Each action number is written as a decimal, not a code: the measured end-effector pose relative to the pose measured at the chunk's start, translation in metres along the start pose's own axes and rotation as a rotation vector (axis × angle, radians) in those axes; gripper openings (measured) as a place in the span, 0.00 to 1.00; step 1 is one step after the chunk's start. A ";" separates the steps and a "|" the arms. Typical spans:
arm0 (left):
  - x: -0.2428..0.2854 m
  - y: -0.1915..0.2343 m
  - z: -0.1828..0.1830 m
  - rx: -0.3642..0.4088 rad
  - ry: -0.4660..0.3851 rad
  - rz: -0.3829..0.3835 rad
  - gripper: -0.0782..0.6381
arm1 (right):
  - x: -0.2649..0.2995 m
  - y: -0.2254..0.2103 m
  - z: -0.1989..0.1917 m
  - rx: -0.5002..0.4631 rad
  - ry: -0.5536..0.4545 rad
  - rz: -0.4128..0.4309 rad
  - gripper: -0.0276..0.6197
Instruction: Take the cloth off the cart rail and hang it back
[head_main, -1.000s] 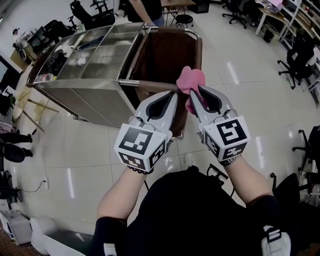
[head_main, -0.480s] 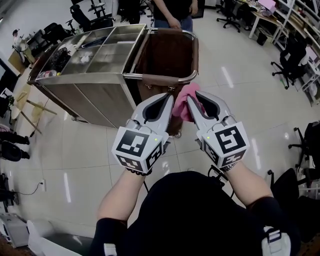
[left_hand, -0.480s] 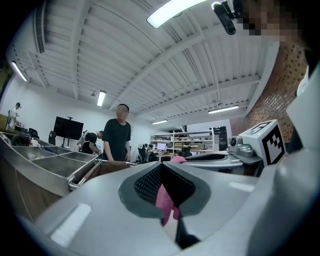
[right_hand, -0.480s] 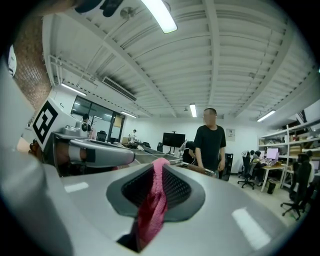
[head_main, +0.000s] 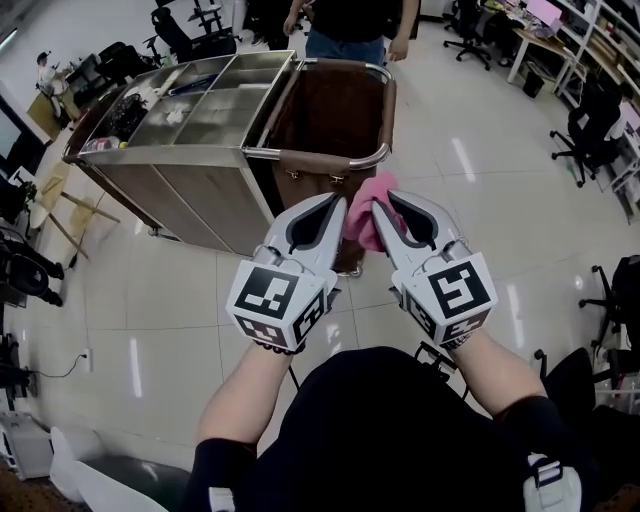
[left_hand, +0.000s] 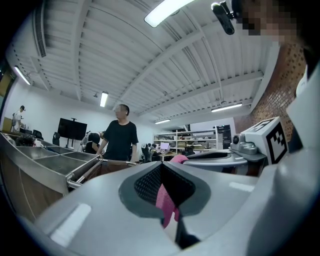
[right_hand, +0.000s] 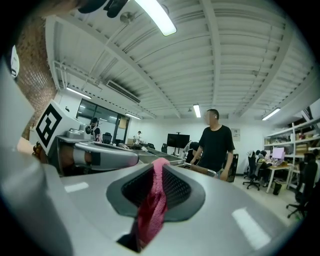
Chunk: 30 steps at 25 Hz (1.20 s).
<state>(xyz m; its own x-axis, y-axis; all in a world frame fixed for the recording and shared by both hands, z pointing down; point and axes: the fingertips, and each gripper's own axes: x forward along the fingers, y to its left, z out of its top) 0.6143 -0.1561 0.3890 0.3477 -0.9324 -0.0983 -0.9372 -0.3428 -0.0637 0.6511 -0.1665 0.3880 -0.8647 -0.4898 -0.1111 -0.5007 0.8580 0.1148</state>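
Cloth (head_main: 365, 215) in a bunch, axis unclear

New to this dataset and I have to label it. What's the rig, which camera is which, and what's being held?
There is no robot here. A person holds a hand-held tool in each hand, the left gripper and the right gripper. The marker cubes are part of them. The head view comes from a camera on that person's head, looking down. The two gripper views ride on the tools and look along their fingers. Both are shut on one pink cloth, held in front of the cart rail, not hanging on it. The steel cart has trays on top, their contents too small to name, and a brown bag under the rail. Another person stands beyond.
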 end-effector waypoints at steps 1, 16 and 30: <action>0.001 -0.001 -0.001 0.002 0.001 0.003 0.11 | 0.000 -0.001 0.000 0.000 -0.003 0.005 0.12; 0.029 -0.026 -0.013 0.010 0.051 0.033 0.11 | -0.017 -0.030 -0.003 0.026 -0.032 0.054 0.12; 0.053 -0.049 -0.022 0.026 0.076 0.124 0.11 | -0.037 -0.056 -0.002 0.034 -0.075 0.136 0.12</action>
<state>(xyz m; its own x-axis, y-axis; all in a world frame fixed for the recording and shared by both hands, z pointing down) 0.6779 -0.1918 0.4091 0.2253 -0.9738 -0.0318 -0.9716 -0.2222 -0.0814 0.7111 -0.1969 0.3874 -0.9186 -0.3565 -0.1703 -0.3761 0.9211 0.1003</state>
